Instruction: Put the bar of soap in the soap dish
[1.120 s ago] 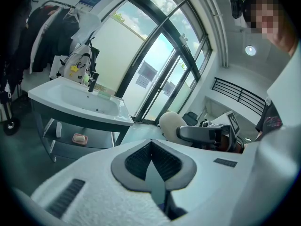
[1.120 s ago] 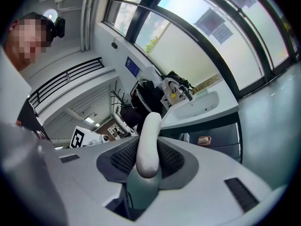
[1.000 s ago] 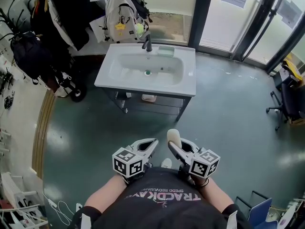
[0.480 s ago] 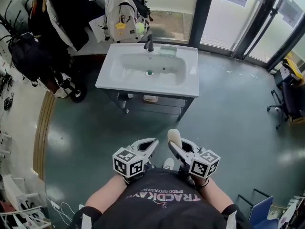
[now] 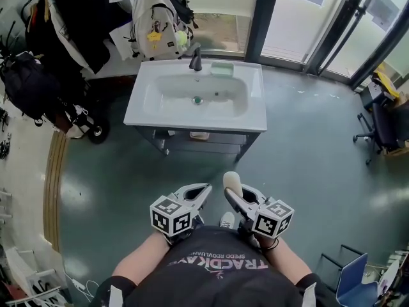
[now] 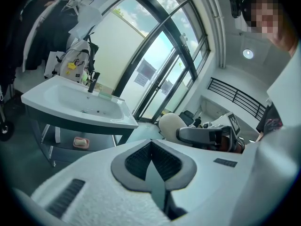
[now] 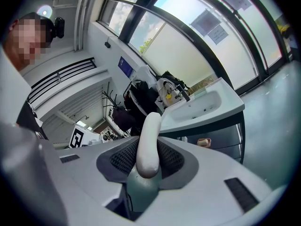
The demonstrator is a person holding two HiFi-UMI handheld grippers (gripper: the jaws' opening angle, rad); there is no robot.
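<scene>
Right claw [image 5: 233,196] is pinching the bar of soap [image 5: 231,181] by one end, leaving most free for placing, while left claw [image 5: 203,191] is idling closed, empty.

The white rectangular ceramic washbasin [image 5: 259,117] stands ahead of the person. The dark metal tap [image 5: 196,61] is on its back rim, with the pale green soap dish [image 5: 222,68] just right of it. The white backpack [image 5: 153,21] is behind its left end. Close to the person, the left gripper [image 5: 204,189] and right gripper [image 5: 230,194] are side by side, with the cream oval bar of soap [image 5: 232,180] between the right one's jaws.

Head view steeply down; both gripper views face far sink [image 5: 259,104], shared.
</scene>
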